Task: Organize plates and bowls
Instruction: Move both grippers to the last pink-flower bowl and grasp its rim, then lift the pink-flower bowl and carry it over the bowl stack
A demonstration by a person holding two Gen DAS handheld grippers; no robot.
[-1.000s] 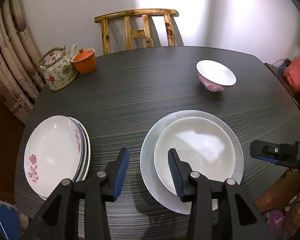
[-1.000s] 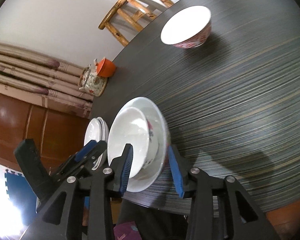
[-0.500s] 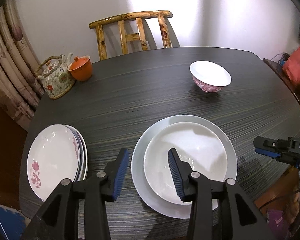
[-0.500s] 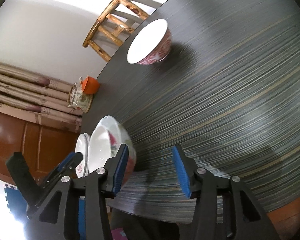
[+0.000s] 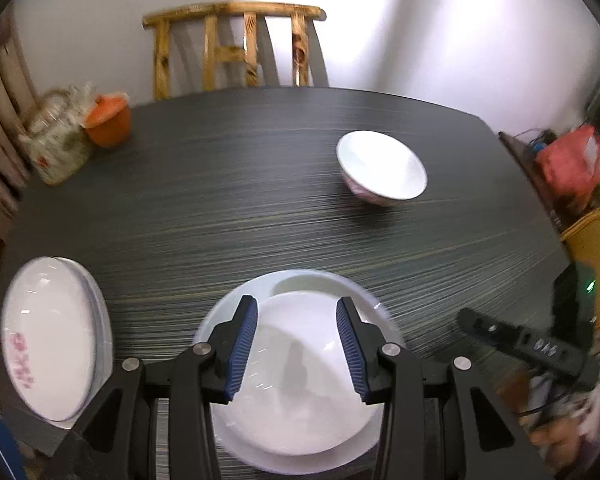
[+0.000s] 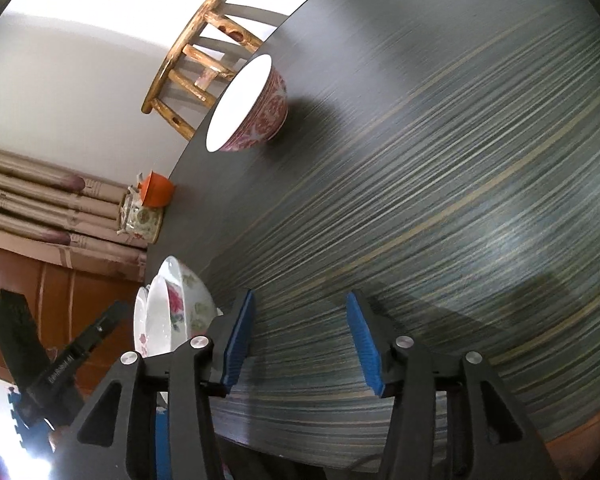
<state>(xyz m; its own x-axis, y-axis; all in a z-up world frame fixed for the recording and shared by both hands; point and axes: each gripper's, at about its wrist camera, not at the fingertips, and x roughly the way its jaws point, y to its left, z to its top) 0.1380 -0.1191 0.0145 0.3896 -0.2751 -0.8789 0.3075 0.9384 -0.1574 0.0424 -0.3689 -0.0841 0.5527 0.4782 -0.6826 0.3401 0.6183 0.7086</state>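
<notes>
A white bowl (image 5: 300, 376) sits nested in a wider white plate (image 5: 364, 296) at the table's near edge. My left gripper (image 5: 296, 344) is open and hovers over this bowl, empty. A stack of floral plates (image 5: 48, 336) lies at the near left. A small bowl with a red pattern (image 5: 382, 168) stands alone at the far right; it also shows in the right wrist view (image 6: 252, 108). My right gripper (image 6: 300, 344) is open and empty above bare table, with the nested bowl (image 6: 180, 304) to its left.
The dark striped table (image 5: 228, 200) carries a floral teapot (image 5: 58, 148) and an orange cup (image 5: 108, 120) at the far left. A wooden chair (image 5: 236, 44) stands behind the table. A red bag (image 5: 568, 164) lies off the right edge.
My right gripper has let go of the nested bowl, opened and swung right over bare table. My left gripper has moved right, over the nested bowl.
</notes>
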